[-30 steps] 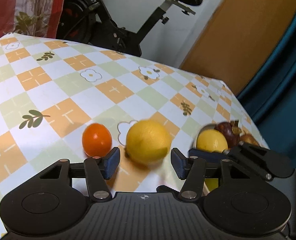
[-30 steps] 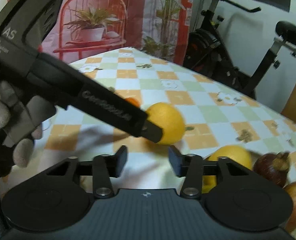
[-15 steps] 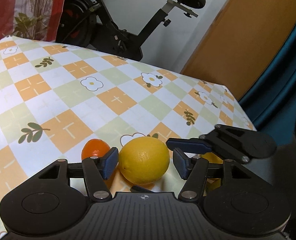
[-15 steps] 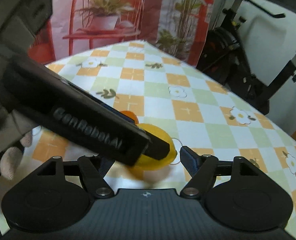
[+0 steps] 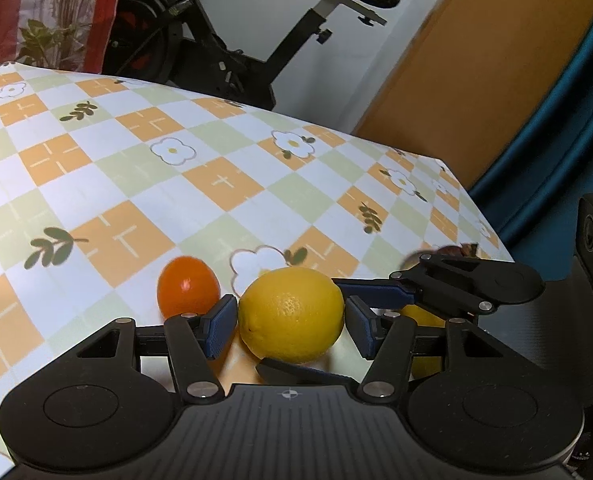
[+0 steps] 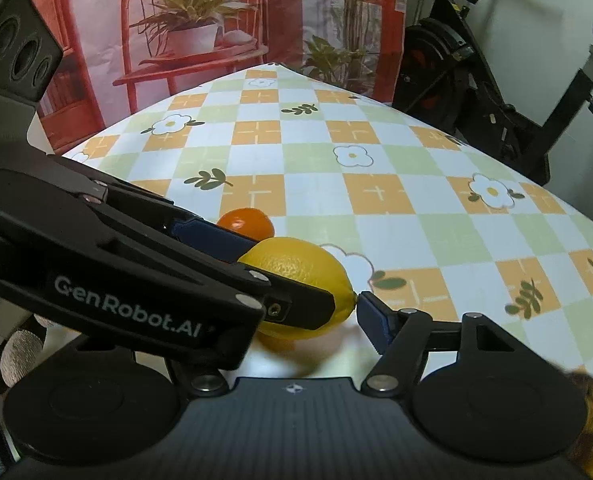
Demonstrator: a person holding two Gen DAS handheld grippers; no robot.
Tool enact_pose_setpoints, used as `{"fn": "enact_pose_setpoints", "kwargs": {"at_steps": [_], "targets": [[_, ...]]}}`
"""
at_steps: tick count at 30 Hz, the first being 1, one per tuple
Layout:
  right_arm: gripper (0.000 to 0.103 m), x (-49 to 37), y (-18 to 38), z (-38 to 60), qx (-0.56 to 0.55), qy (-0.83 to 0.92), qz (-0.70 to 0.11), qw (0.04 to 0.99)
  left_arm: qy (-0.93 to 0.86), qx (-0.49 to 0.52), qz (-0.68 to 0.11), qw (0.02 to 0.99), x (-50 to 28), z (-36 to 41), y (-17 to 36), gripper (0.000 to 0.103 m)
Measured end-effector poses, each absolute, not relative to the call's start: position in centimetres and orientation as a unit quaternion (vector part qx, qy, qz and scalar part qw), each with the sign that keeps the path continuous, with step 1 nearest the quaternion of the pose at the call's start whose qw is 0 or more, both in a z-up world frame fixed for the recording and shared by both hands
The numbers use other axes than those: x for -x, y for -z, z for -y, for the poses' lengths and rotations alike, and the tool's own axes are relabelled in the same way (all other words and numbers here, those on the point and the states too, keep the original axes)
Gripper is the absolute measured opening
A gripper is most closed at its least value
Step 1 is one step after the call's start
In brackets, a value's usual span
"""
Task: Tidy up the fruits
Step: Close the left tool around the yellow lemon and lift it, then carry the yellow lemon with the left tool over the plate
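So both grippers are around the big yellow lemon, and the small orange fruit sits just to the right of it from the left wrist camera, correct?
Not quite. In the left wrist view the small orange fruit sits just left of the lemon, not right. The rest stands: the left gripper and right gripper both bracket that lemon.

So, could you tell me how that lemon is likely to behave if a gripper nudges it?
The lemon looks rounded with nothing steadying it on the flat tablecloth, so it would probably roll. Its rind looks firm and dimpled, so it likely won't squash or slip much.

The surface (image 5: 144, 168) ahead to its far edge lies free; my other fingers (image 5: 380, 294), lemon (image 5: 292, 314) and orange (image 5: 187, 286) crowd its near edge.
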State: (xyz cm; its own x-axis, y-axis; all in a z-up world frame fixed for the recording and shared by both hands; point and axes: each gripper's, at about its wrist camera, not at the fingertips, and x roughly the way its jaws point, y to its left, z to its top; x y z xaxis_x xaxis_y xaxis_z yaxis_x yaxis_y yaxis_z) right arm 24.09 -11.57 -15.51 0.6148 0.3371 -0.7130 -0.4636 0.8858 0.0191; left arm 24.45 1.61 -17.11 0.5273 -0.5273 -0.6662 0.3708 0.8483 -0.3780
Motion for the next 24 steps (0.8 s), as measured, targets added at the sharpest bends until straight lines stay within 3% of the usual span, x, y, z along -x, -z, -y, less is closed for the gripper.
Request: {"fn": "enact_pose_setpoints", "kwargs": {"at_steps": [24], "targets": [[0.069,-15.7,16.7,11.7,0.063,-0.184,-0.330,0.924,0.272,0.086,-0.398,0.872,-17.8,-0.4,18.0,0.063]]}}
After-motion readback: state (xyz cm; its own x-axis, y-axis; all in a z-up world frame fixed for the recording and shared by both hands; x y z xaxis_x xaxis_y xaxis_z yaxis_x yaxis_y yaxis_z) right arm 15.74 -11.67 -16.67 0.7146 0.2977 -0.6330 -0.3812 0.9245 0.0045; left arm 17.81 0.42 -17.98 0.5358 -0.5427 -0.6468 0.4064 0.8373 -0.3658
